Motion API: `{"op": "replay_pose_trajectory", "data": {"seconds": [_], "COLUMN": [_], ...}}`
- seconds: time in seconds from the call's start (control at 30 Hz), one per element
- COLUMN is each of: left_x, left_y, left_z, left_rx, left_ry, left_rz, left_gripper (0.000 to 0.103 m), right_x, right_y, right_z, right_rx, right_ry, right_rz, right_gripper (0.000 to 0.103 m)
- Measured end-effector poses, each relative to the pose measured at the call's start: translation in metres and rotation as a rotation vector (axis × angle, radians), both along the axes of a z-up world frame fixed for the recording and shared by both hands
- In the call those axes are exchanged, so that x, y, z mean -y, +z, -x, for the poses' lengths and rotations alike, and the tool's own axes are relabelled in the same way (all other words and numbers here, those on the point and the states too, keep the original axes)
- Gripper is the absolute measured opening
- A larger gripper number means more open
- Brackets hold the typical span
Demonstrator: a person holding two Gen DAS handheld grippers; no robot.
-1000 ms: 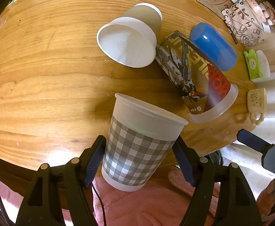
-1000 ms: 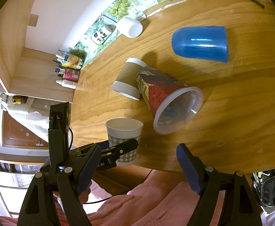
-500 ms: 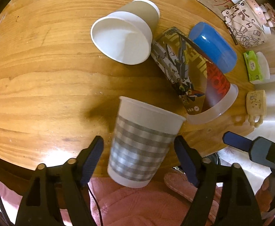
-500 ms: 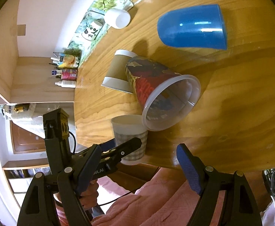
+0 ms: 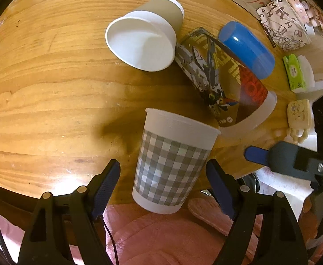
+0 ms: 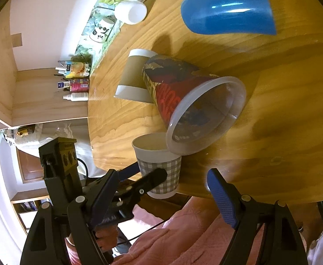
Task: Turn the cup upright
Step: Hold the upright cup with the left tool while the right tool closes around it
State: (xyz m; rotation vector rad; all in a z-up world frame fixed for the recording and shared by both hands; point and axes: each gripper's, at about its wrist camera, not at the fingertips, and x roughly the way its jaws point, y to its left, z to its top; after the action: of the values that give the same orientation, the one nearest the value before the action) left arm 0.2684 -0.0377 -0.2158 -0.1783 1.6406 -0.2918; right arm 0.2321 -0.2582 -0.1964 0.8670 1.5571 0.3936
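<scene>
The checked cup (image 5: 172,165) stands upright, mouth up, at the near edge of the table (image 5: 51,88), its base apparently right on the rim. It sits between the fingers of the left gripper (image 5: 162,187), which is spread wide with a clear gap on each side of the cup, so nothing is gripped. Judged from this, that cup's flip is done and it has been let go.

Just beyond the checked cup lies the printed cup (image 6: 190,101), on its side with its clear rim toward the checked cup; in the right wrist view the two rims overlap, though whether they touch cannot be told. Beyond the checked cup and to its left lies the paper cup (image 5: 143,39), also on its side, its base end against the printed cup. Further back, past the printed cup, the blue cup (image 6: 227,8) lies on its side too.

The right gripper (image 6: 163,192) hangs off the table edge to the right of the checked cup, its fingers wide apart and empty, aimed toward the printed cup's open mouth. Three cups seem left to stand up, the printed one likely next.
</scene>
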Motion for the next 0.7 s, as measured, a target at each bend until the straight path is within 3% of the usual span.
{"op": "replay_pose_trajectory", "data": {"seconds": [0.27, 0.7], "left_x": [-0.008, -0.018], "left_y": [0.013, 0.033], "left_z": [0.01, 0.037], "left_rx": [0.031, 0.148], "left_ry": [-0.02, -0.03], "left_rz": [0.018, 0.076], "left_gripper": [0.083, 0.083], "right_x": [-0.017, -0.038], "right_y": [-0.017, -0.032], "right_z": [-0.006, -0.011], "right_rx": [-0.067, -0.117], "right_ry": [0.021, 0.026], "right_rz": [0.043, 0.094], "right_gripper": [0.083, 0.083]}}
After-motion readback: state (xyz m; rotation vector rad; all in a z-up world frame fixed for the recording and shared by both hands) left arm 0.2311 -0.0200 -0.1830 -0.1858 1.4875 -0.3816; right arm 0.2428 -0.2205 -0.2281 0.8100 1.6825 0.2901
